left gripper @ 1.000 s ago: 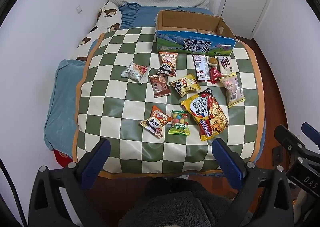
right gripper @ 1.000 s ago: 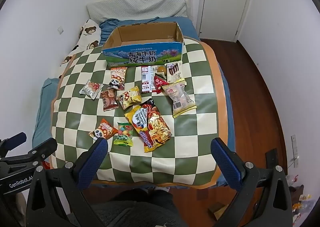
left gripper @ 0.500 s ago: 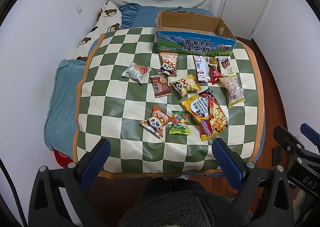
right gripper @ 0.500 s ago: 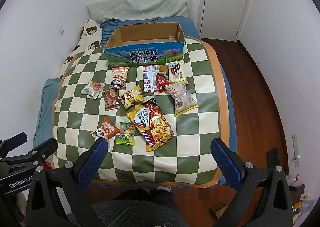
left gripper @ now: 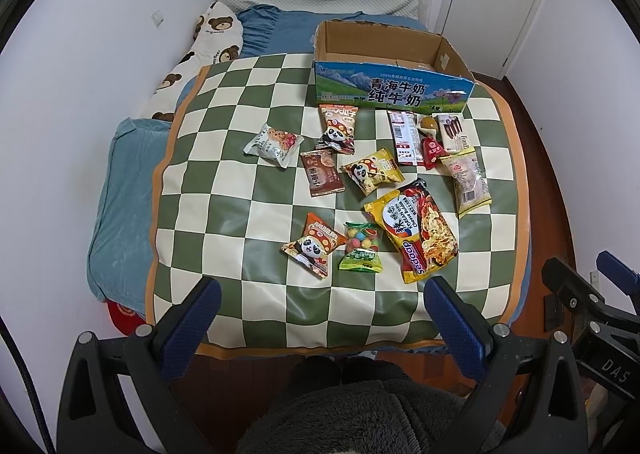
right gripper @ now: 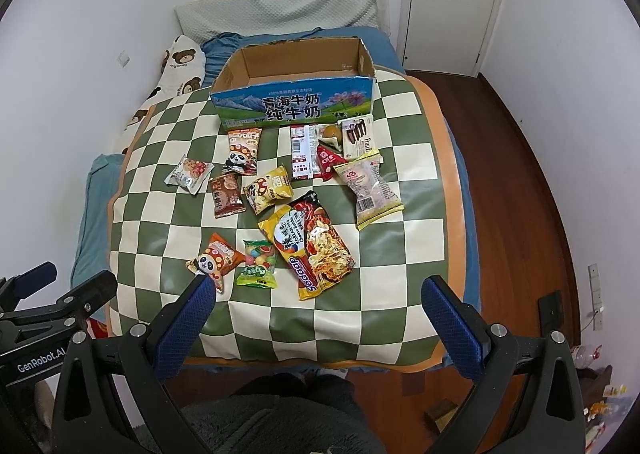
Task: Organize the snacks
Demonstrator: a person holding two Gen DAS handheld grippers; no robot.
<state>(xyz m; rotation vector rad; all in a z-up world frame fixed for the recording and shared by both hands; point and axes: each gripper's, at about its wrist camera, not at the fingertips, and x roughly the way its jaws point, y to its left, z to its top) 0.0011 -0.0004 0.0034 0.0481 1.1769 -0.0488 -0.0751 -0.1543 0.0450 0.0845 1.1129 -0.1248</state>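
In the left wrist view, the left claw [left gripper: 320, 318] fills the bottom of the frame with its blue-padded fingers [left gripper: 192, 320] spread wide and nothing between them, held short of the near edge of the green-and-cream checkered mat [left gripper: 224, 190] that covers the bed. An open milk carton box [left gripper: 390, 92] stands at the upper centre on the mat, and below it the snacks lie scattered: a yellow Sedaap noodle packet [left gripper: 412, 230] at centre right, a green candy bag [left gripper: 361, 247] just left of it, and an orange panda packet [left gripper: 314, 244] beside that. The other claw's black frame shows at the lower right edge. In the right wrist view, the right claw [right gripper: 318, 318] likewise stands wide and empty at the bottom, the same box [right gripper: 294, 104] sits at upper centre, the noodle packet [right gripper: 308, 244] lies mid-frame, and a pale bread packet [right gripper: 368, 188] rests to its upper right.
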